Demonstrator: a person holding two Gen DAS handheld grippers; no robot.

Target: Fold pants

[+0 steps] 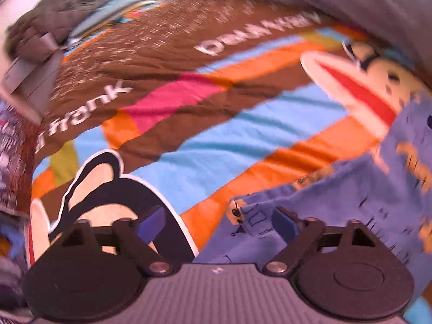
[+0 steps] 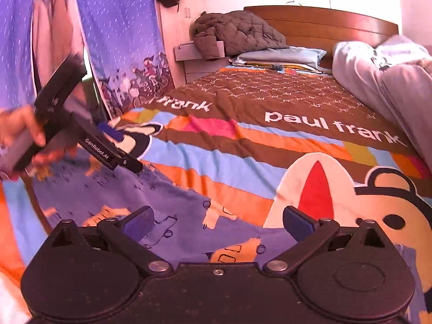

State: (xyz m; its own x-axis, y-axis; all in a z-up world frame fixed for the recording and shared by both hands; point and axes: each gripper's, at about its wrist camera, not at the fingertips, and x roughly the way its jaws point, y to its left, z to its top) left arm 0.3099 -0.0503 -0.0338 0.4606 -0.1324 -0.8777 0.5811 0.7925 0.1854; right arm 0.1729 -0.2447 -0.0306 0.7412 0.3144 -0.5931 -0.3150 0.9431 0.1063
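Note:
The pants [image 2: 167,216] are purple-blue with small orange car prints and lie flat on the striped bedspread [image 2: 243,145]. In the left wrist view the pants [image 1: 351,202] fill the lower right, with one corner [image 1: 237,210] between the fingers. My left gripper [image 1: 218,224] is open, low over that corner; its right finger is over the fabric. It also shows in the right wrist view [image 2: 127,148], held by a hand at the pants' far left edge. My right gripper [image 2: 218,221] is open and empty, low over the pants' near part.
A brown quilted jacket [image 2: 237,32] lies on the pillow by the wooden headboard [image 2: 324,21]. A grey garment [image 2: 391,81] lies along the bed's right side. A purple curtain [image 2: 116,32] hangs at the left.

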